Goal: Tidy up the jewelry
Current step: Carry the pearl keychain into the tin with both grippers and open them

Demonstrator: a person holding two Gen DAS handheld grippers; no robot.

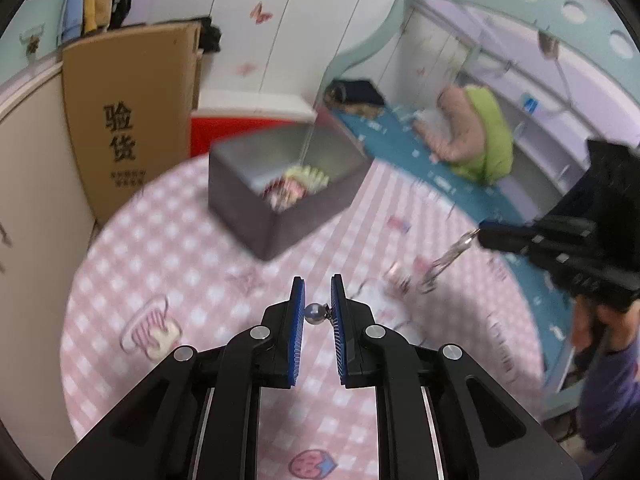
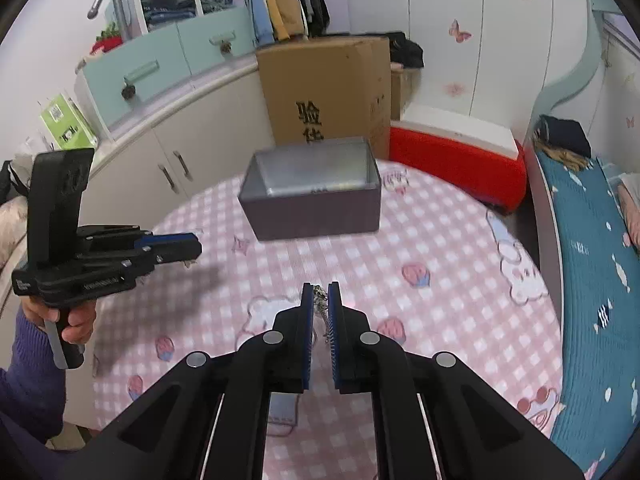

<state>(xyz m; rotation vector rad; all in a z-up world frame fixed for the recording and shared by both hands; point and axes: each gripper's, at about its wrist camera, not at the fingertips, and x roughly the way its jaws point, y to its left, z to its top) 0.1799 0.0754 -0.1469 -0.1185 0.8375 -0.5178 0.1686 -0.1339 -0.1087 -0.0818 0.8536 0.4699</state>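
Now, left gripper (image 1: 317,300): pinching a pearl earring (image 1: 314,314).
Right gripper (image 2: 320,300): clamping a silver chain (image 2: 320,304).
Grey box (image 2: 312,196): sitting open on the checked tablecloth (image 2: 440,300).

Bright, even indoor light; motion blur; strong fisheye edge warping.

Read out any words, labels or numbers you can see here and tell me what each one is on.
"验货", large black characters, on the cardboard box; the right wrist view shows only "验" and part of the second.
Small print under them on the box: too blurred to read.
Green package on the counter: print too small to read.
Left gripper body marking: illegible.
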